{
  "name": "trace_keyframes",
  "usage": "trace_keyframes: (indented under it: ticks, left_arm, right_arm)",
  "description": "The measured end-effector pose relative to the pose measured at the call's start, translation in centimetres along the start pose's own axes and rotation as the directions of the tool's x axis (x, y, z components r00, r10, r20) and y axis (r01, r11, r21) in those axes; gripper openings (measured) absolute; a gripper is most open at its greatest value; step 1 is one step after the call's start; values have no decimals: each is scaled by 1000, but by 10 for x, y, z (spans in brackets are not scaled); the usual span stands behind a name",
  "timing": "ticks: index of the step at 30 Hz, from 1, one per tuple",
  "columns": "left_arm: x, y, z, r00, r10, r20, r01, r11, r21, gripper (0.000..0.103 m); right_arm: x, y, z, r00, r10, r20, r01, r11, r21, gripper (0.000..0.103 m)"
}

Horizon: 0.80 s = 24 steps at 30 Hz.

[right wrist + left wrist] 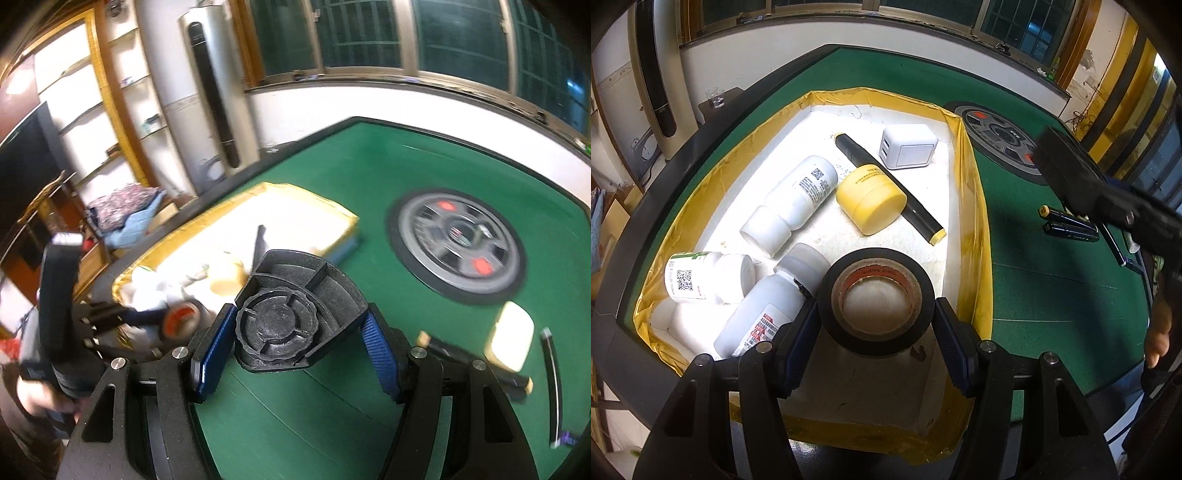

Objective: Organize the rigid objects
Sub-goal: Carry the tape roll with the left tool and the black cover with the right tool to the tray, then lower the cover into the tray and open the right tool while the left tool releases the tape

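Green tabletop (332, 406) lies bare beneath the right hand-held gripper (299, 343) clamping a black plastic piece (295, 314); the left hand-held gripper (875, 317) grips a tape roll (875, 299) over the yellow-rimmed tray (971, 206).

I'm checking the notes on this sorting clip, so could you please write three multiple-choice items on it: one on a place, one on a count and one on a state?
1. Where does the white charger cube lie?
A. In the yellow-rimmed tray
B. On the green felt
C. On the windowsill

2. How many white bottles lie in the tray?
A. One
B. Three
C. Five

3. What does the left gripper hold?
A. Nothing
B. The yellow jar
C. The black tape roll

Answers:
1. A, the cube sits on the tray's white floor near its far corner.
2. B, one lies by the yellow jar and two more lie at the near left.
3. C, the roll sits between the two fingers over the tray, with both pads against its sides.
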<state>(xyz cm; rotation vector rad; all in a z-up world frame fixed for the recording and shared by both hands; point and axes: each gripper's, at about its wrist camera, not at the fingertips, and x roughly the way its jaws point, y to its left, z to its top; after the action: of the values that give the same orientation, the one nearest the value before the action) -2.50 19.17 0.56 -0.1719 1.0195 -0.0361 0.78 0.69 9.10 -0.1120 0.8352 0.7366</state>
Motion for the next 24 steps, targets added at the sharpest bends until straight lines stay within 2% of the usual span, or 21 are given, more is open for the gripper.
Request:
trace_keyframes:
  ticks: [5, 14, 24]
  left_arm:
    - [1, 3, 0, 1000, -7, 5, 7, 1000, -7, 61]
    - [5, 12, -3, 1000, -9, -6, 9, 999, -31, 61]
    - [7, 10, -3, 1000, 7, 2, -7, 1000, -28, 61]
  right_arm:
    - [30, 16, 29, 994, 99, -44, -99, 995, -10, 63]
    - [88, 50, 62, 985, 136, -109, -143, 988, -63, 63]
    - [128, 68, 71, 974, 144, -175, -159, 984, -77, 63]
